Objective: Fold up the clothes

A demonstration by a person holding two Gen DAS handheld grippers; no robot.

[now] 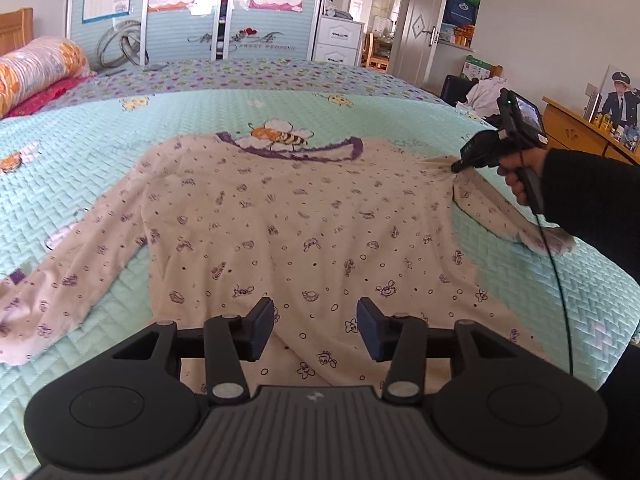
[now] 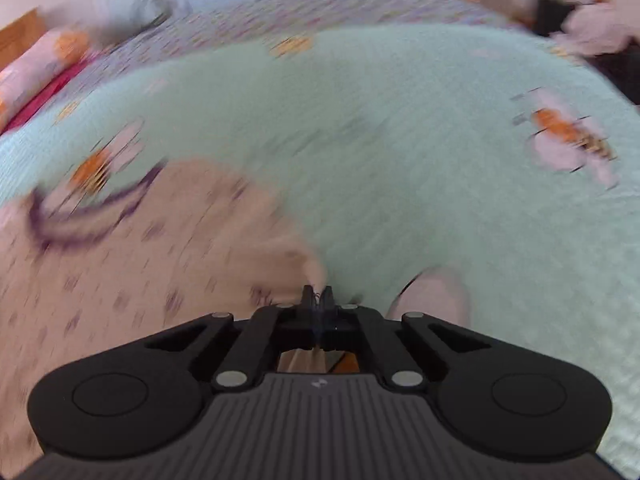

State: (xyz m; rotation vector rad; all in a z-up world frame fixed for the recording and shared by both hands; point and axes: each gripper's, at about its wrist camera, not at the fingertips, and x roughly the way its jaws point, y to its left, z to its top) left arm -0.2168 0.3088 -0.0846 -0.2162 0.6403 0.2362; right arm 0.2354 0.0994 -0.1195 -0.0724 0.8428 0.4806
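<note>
A cream long-sleeved top (image 1: 288,232) with small purple prints and a purple collar lies spread flat on the bed. My left gripper (image 1: 316,328) hovers open above its lower hem, with nothing between the pads. In the left wrist view my right gripper (image 1: 456,167), held by a hand in a dark sleeve, pinches the top's right shoulder and the cloth puckers toward it. The right wrist view is blurred; there my right gripper (image 2: 318,296) is shut on a tip of the cream top (image 2: 140,264). The right sleeve (image 1: 516,220) trails toward the bed's right side.
The mint quilted bedspread (image 1: 100,152) with bee prints covers the bed. Rolled bedding (image 1: 40,68) lies at the far left. A wardrobe (image 1: 192,12) stands behind, and a wooden cabinet (image 1: 576,132) and a pile of clothes (image 1: 486,92) are at the right.
</note>
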